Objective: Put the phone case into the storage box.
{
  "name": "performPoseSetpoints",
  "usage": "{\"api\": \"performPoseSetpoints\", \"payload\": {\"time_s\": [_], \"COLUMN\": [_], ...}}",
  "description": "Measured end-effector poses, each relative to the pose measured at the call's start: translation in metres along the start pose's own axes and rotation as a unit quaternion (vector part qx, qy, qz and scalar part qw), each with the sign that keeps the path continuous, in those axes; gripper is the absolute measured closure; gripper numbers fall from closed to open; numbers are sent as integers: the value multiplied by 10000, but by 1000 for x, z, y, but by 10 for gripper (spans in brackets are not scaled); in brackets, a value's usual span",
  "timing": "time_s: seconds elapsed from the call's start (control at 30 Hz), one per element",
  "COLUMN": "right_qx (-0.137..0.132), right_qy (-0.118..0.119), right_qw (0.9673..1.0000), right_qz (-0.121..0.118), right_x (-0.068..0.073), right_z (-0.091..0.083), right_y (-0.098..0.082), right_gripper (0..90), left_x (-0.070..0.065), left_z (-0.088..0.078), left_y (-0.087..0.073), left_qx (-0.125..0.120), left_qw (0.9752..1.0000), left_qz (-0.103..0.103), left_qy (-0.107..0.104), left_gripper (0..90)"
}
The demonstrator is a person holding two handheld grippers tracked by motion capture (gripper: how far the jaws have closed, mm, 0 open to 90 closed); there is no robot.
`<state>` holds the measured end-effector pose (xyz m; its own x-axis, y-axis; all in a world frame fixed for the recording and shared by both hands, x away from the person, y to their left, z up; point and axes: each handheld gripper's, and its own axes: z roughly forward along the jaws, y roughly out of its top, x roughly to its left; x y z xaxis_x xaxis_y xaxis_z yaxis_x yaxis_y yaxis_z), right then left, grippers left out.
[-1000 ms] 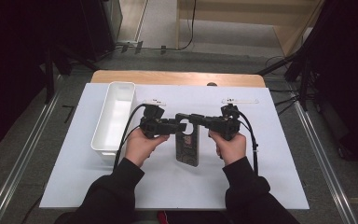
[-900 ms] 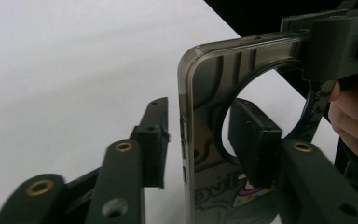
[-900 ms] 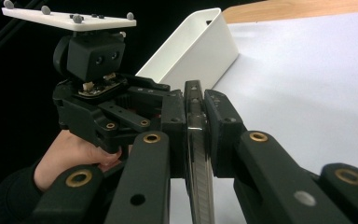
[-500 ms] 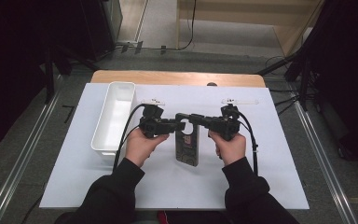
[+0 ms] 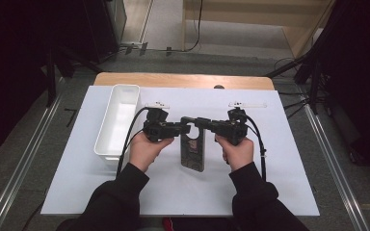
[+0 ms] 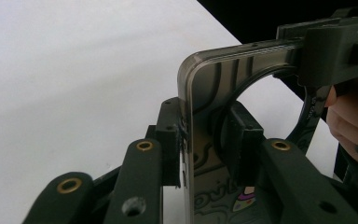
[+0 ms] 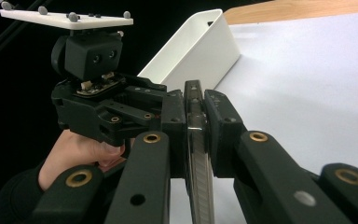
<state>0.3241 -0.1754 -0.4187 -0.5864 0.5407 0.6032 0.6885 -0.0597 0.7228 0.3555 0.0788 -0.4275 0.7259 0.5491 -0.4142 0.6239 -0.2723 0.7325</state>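
**Both hand-held grippers clamp one phone case over the counter**

Little has shifted since the earlier frames: both hands sit where they were, and the left hand-held gripper (image 5: 179,129) has just been closing its jaws, which now press on the phone case (image 5: 193,153) from both faces. In the left gripper view the pads (image 6: 169,140) pinch the case (image 6: 205,140) just below its rounded corner. The right hand-held gripper (image 5: 203,123) is clamped on the same case; in the right gripper view its pads (image 7: 219,135) squeeze the thin edge (image 7: 196,140) between them.

No brand or readable writing shows. The case carries a dark swirling pattern with a small coloured figure low down, too cut off to identify.

From above, the case's top end is hidden behind the meeting jaws, and whether its lower end touches the white counter (image 5: 270,183) cannot be told. The camera cut-out shows partly as a large ring.

Count: two grippers, two hands, one case, one white tray (image 5: 118,120) standing apart at the left
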Motion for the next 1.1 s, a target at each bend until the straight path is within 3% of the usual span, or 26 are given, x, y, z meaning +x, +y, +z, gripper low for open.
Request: {"api": "performPoseSetpoints", "payload": {"time_s": [1.1], "right_qx": [40], "right_qy": [61], "right_qw": [10000], "right_qz": [-25], "right_x": [1], "right_z": [1], "right_y": [1], "right_gripper": [765], "left_x": [-2], "left_z": [-4], "left_y": [2], "left_qx": [-15], "left_qw": [9998], "left_qz": [168], "left_qy": [135], "left_gripper": [709]}}
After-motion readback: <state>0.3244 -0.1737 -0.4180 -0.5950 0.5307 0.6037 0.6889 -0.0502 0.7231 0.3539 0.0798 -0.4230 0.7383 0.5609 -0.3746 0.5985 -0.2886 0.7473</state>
